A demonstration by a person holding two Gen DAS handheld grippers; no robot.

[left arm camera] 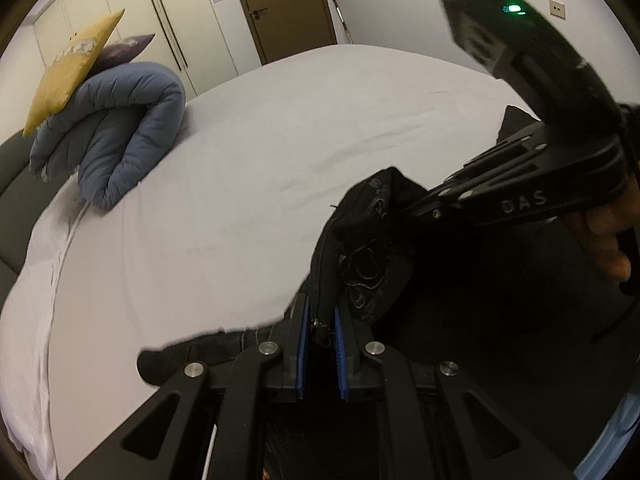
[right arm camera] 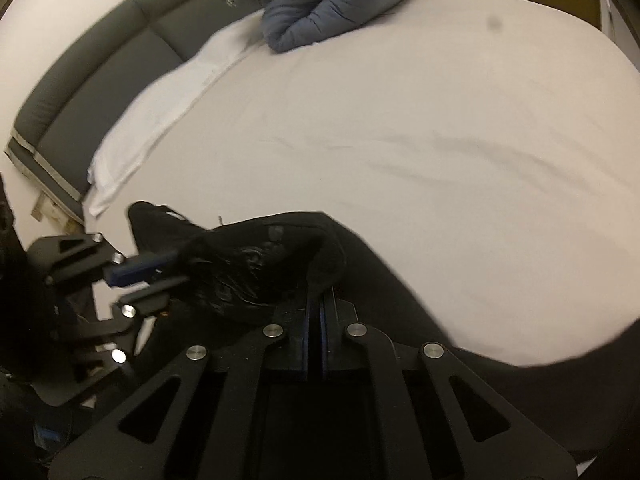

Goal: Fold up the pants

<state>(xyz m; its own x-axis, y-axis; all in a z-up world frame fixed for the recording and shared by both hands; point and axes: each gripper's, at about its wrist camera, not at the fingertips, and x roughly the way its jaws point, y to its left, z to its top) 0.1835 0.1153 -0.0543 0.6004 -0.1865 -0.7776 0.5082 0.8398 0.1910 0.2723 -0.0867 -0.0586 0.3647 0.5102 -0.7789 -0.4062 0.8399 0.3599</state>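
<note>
Black embroidered pants [left arm camera: 372,256] hang bunched between both tools; left gripper [left arm camera: 321,332] and right gripper [right arm camera: 318,312] each clamp the fabric.

The left hand-held gripper [left arm camera: 320,334] pinches black pants [left arm camera: 360,264] between blue pads [left arm camera: 303,338]. The right hand-held gripper [left arm camera: 416,200] grips the same bunched cloth above the white bed [left arm camera: 260,160]. A blue duvet [left arm camera: 120,132] lies far left.

Bed sheet [right arm camera: 400,120] open ahead; rolled duvet [left arm camera: 120,128] blocks far corner.
</note>
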